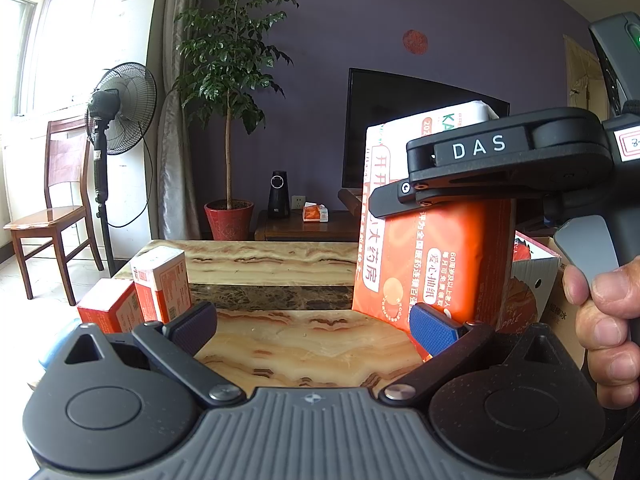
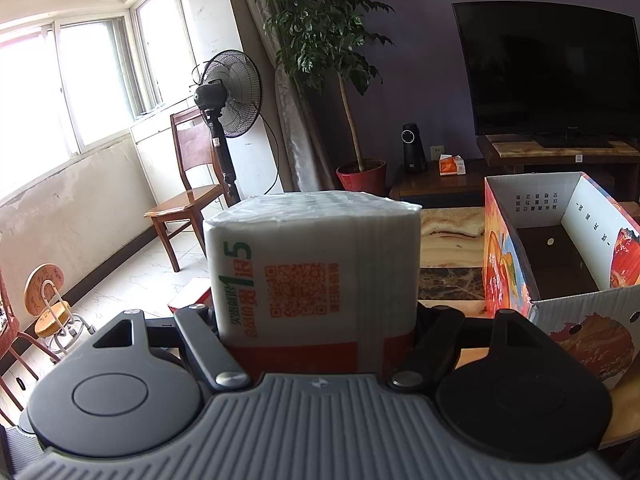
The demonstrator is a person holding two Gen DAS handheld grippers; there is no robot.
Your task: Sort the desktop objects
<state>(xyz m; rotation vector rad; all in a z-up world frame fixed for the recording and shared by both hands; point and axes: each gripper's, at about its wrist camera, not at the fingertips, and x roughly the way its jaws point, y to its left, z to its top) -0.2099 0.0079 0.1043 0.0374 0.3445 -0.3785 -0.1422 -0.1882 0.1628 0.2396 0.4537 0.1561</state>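
In the left wrist view a large orange and white tissue pack [image 1: 432, 264] stands on end over the marble table [image 1: 304, 344], with my right gripper [image 1: 400, 200] shut on its upper part from the right. My left gripper [image 1: 312, 328] is open low over the table, nothing between its blue pads [image 1: 434, 330]; the pack is just beyond its right finger. In the right wrist view the tissue pack [image 2: 316, 272] fills the space between the jaws of my right gripper [image 2: 316, 320], whose fingertips are hidden behind it. An open printed cardboard box [image 2: 560, 240] stands to the right.
Two small orange and white boxes [image 1: 160, 284] stand at the table's left edge. A hand [image 1: 604, 320] holds the right gripper's handle. Beyond the table are a TV [image 2: 548, 72], a potted plant [image 1: 230, 216], a standing fan [image 1: 120, 108] and a wooden chair [image 1: 52, 208].
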